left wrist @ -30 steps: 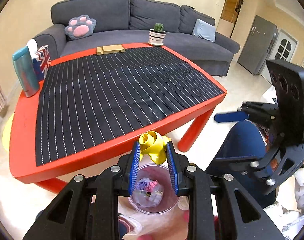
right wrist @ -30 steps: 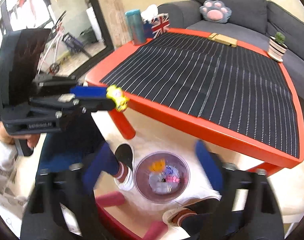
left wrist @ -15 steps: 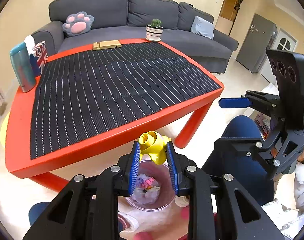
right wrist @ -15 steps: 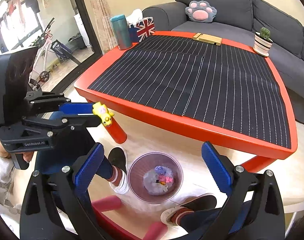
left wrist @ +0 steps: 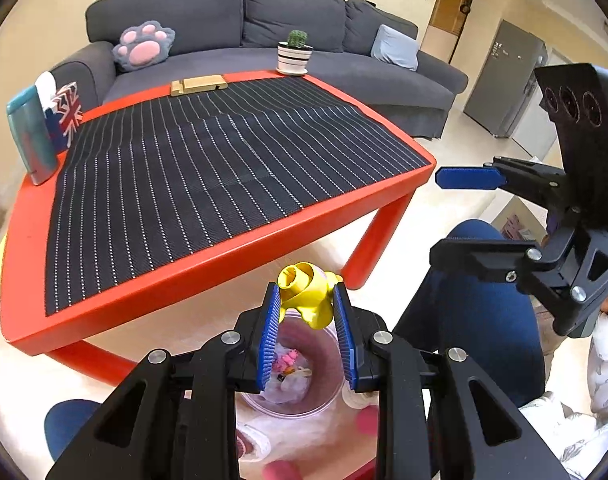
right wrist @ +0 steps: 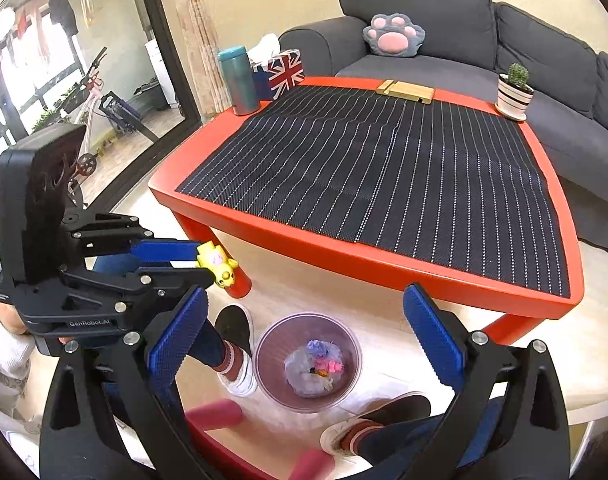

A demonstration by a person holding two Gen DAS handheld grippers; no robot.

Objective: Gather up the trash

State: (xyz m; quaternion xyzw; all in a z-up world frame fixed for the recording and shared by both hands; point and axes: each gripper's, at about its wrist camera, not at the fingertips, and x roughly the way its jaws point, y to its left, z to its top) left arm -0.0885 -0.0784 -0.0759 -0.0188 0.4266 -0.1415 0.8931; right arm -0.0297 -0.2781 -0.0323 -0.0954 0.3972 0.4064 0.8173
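My left gripper point(left wrist: 307, 300) is shut on a small yellow toy figure point(left wrist: 305, 294), held in the air in front of the red table's near edge. The same yellow figure point(right wrist: 218, 266) shows in the right wrist view, pinched at the tip of the left gripper point(right wrist: 202, 259). Below, on the floor, stands a clear purple-tinted trash bin point(right wrist: 307, 362) with several scraps inside; in the left wrist view the bin point(left wrist: 292, 376) lies right under the held toy. My right gripper point(right wrist: 304, 340) hangs open above the bin with nothing between its fingers; it also appears at the right as the right gripper point(left wrist: 459, 216).
The red table point(right wrist: 383, 256) with a striped black mat carries a teal flask point(right wrist: 240, 80), a flag tissue box point(right wrist: 282, 72), a wooden stand point(right wrist: 405, 91) and a potted cactus point(right wrist: 513, 94). A grey sofa point(left wrist: 224, 12) stands behind. The person's feet point(right wrist: 234, 344) flank the bin.
The right gripper's fingers have spread wider and its view has steadied above the bin. The left gripper still holds the yellow toy in about the same spot.
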